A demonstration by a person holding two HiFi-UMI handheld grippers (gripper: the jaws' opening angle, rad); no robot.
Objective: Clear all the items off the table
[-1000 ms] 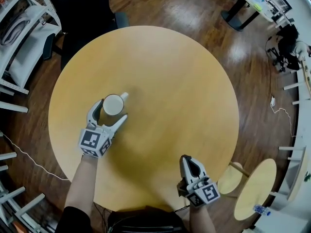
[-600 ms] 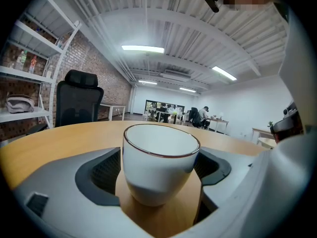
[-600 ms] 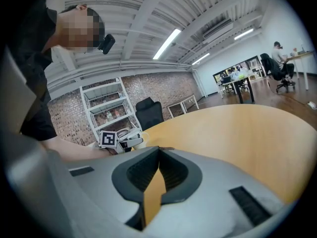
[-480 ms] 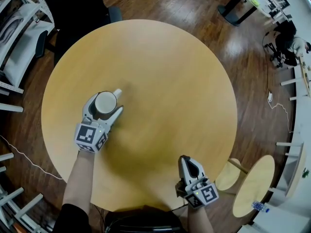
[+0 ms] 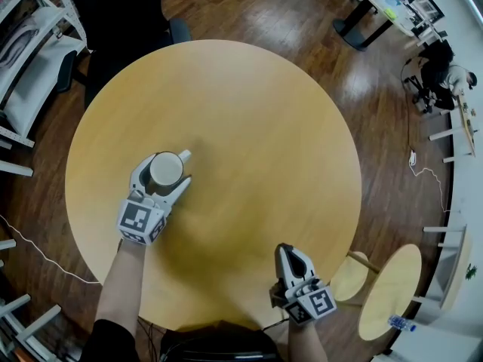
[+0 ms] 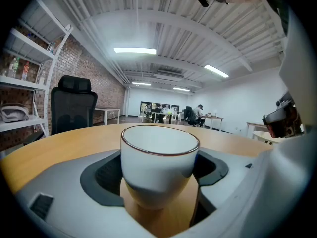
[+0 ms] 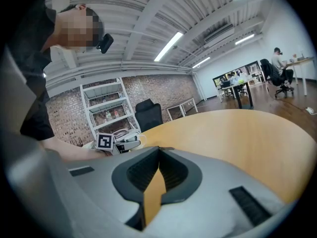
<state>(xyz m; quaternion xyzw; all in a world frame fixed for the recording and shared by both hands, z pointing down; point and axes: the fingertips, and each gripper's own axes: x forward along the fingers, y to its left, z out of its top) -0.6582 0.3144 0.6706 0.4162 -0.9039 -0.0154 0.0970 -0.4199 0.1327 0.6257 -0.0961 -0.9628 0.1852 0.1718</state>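
A white cup [image 5: 166, 170] with a thin brown rim stands upright on the round wooden table [image 5: 249, 119], its handle pointing to the far right. My left gripper [image 5: 164, 172] has one jaw on each side of it. In the left gripper view the cup [image 6: 158, 157] fills the space between the dark pads [image 6: 99, 175]. The jaws are closing, with narrow gaps still showing at the cup's sides. My right gripper [image 5: 287, 252] is shut and empty near the table's front edge. Its jaws meet in the right gripper view [image 7: 157, 155].
A black office chair [image 5: 113, 21] stands behind the table on the left. White shelving [image 5: 30, 51] runs along the left side. Two small round stools [image 5: 391, 292] stand at the lower right. The right gripper view shows the left gripper [image 7: 113, 142] across the table.
The left gripper has slid forward so the cup sits deeper between its jaws, and the jaws have narrowed around it. The right gripper has barely moved.
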